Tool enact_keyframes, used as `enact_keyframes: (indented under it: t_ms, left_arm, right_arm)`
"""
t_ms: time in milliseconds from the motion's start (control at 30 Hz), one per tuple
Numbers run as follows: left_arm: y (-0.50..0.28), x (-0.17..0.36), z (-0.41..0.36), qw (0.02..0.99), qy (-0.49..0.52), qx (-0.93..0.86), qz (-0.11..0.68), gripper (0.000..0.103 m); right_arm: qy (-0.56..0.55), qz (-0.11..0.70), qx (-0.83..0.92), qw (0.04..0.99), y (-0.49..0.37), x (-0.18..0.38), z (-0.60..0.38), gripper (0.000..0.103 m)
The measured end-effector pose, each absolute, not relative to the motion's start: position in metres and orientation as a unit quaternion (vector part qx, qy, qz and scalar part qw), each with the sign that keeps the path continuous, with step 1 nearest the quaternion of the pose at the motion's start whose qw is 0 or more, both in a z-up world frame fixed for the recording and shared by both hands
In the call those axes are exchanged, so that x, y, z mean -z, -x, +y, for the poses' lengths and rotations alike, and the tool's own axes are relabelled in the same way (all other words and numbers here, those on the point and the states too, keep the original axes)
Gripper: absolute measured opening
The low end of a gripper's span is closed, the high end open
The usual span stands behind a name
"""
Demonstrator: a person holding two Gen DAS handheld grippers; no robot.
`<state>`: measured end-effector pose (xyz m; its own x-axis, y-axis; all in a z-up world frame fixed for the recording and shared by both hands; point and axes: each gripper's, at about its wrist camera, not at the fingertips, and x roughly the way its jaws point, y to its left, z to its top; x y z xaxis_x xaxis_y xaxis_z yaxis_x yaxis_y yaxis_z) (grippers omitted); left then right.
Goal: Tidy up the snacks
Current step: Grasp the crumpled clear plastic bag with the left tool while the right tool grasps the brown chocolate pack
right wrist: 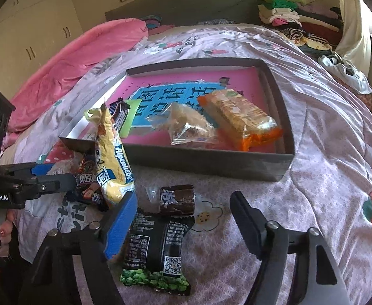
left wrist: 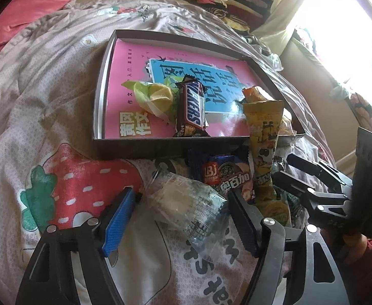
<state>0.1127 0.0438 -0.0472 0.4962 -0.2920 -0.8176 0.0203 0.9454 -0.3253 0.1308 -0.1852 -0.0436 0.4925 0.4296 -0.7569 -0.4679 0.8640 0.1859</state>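
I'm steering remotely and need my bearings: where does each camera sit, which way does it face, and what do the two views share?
Left wrist: on the left gripper, low over the bedspread, facing the box; a clear packet lies between its open fingers; the right gripper and hand show at right.
Right wrist: on the right gripper, facing the box from further right; black packet lies between its open fingers; left gripper shows at left.
Shared: box, Alpenliebe bag, Snickers.

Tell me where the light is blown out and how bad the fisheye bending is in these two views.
Left wrist view: the window at top right is blown out to white, and the box edges bow noticeably. Right wrist view: no direct glare, even daylight on the quilt, dark vignette in the corners, and the bed curves like a dome.
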Motion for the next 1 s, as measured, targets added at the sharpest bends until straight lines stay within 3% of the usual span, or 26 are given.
enact_keyframes:
  t_ms: [400, 533, 1000]
  left_arm:
    - [-0.116, 0.052, 0.049, 0.851, 0.155, 0.097, 0.492, 0.072]
    - [-0.116, 0.054, 0.050, 0.850, 0.160, 0.099, 0.492, 0.072]
    - [-0.113, 0.054, 0.059, 0.851, 0.190, 0.099, 0.480, 0.069]
  right_arm:
    - [0.034, 0.433, -0.276, 0.858, -0.133, 0.049, -0.177, 0.053]
    - [0.039, 0.430, -0.283, 0.856, -0.132, 0.049, -0.174, 0.042]
    - [-0.001, 0.405, -0.285, 0.869, -0.132, 0.034, -0.192, 0.039]
